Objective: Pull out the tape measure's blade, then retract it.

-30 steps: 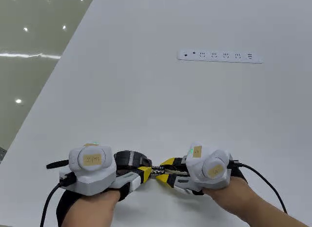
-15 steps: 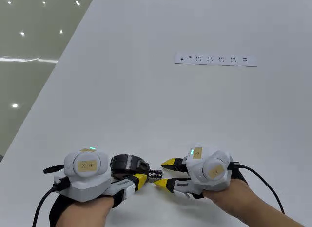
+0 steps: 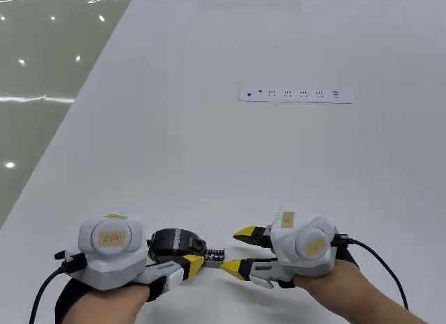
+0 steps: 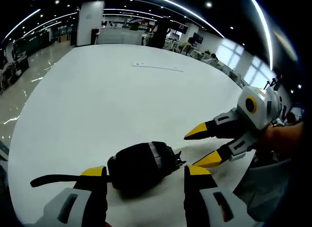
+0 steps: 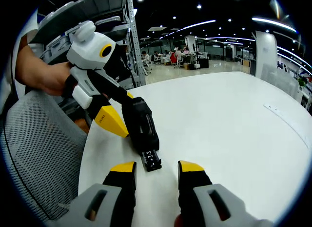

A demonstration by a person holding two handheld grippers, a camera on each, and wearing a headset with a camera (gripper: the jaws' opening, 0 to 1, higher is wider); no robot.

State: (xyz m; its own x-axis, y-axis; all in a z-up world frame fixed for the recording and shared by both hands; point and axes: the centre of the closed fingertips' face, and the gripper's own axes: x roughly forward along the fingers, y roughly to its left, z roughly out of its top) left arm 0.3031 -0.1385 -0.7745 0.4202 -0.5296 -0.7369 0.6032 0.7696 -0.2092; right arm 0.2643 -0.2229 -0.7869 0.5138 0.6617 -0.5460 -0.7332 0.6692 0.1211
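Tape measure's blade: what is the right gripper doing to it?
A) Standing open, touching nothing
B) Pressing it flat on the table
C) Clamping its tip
A: in the right gripper view, the right gripper has its yellow-tipped jaws apart, and the short blade poking from the tape measure touches neither of them.

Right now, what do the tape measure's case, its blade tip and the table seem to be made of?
Tape measure case: likely black plastic or rubber, matte with dull highlights. Blade tip: probably thin metal, dark with white printed marks; too small to confirm. Table: smooth white laminate-like top with a faint sheen.
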